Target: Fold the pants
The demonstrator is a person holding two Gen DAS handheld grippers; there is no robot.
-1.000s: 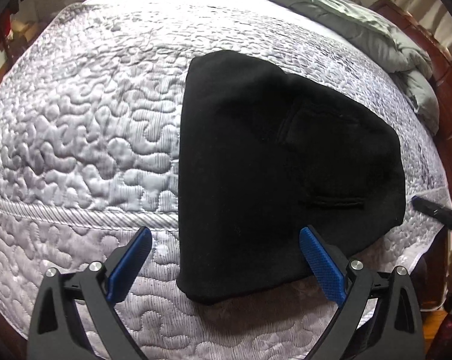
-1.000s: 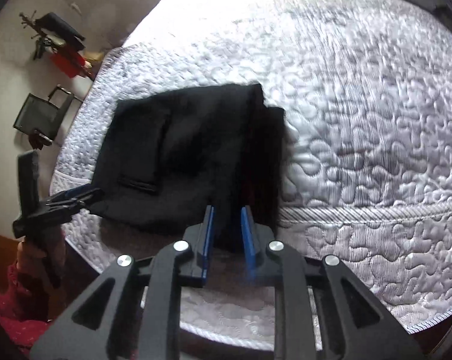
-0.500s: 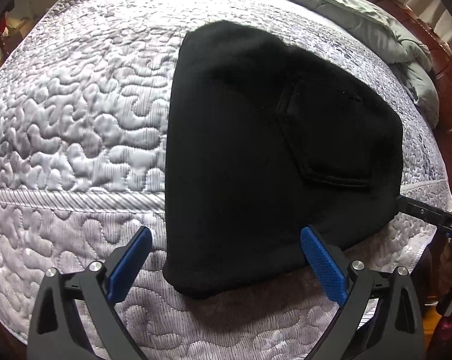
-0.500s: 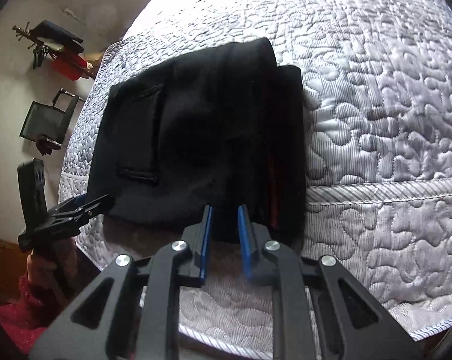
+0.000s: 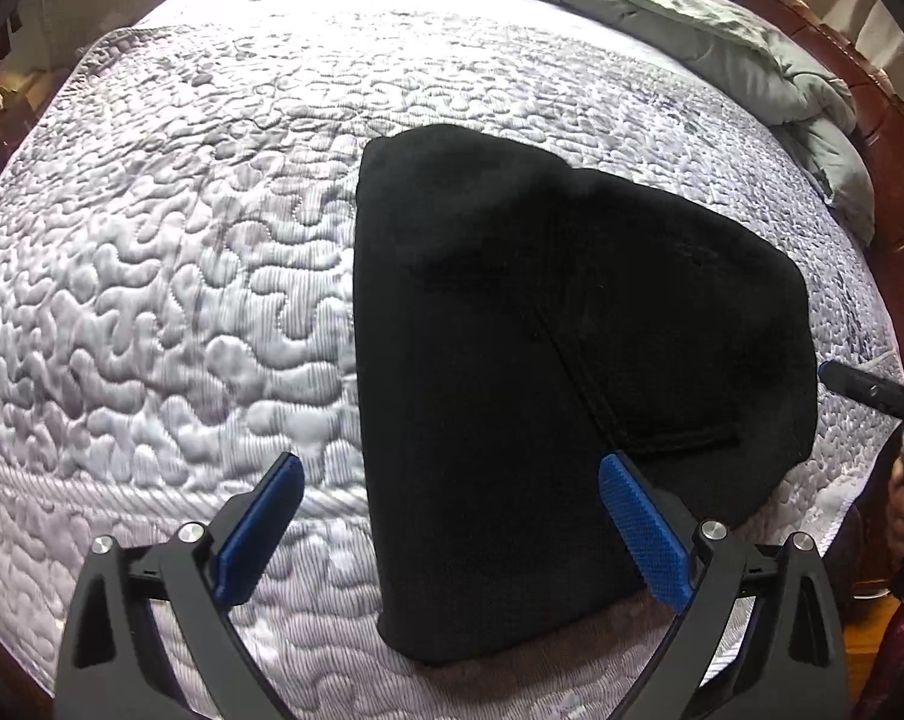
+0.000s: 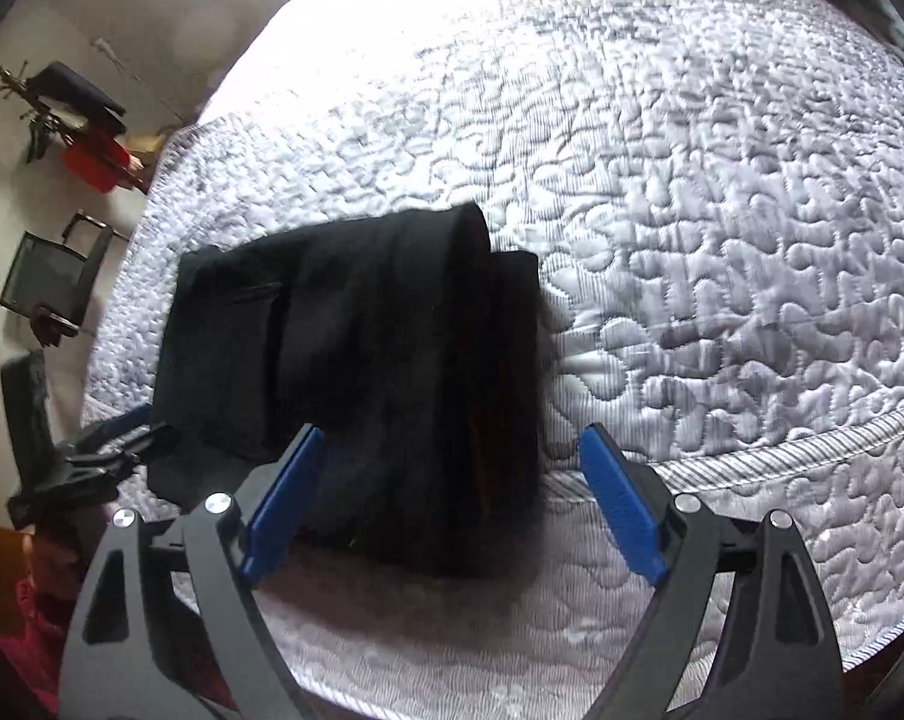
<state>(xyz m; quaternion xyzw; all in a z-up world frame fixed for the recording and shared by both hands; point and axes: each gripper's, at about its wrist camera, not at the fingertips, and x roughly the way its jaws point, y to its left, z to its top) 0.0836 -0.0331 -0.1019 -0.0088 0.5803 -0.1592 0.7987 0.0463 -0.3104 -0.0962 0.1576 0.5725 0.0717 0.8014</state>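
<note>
The black pants (image 5: pixel 547 372) lie folded in a compact stack on the quilted white bedspread (image 5: pixel 182 276), near the bed's front edge. A back pocket shows on top. My left gripper (image 5: pixel 452 528) is open and empty, its blue pads just in front of the stack's near edge. In the right wrist view the pants (image 6: pixel 362 372) lie in the middle and my right gripper (image 6: pixel 446 504) is open, its jaws either side of the near end of the stack without holding it. The left gripper also shows in the right wrist view (image 6: pixel 110 450), at the pants' left corner.
A grey-green duvet (image 5: pixel 721 30) is bunched at the far side of the bed by a wooden headboard (image 5: pixel 871 120). In the right wrist view a chair (image 6: pixel 50 282) and a rack with a red item (image 6: pixel 86 132) stand by the wall to the left.
My right gripper was shut on the near edge of the pants and has opened, letting go. Both grippers have drawn back a little from the stack.
</note>
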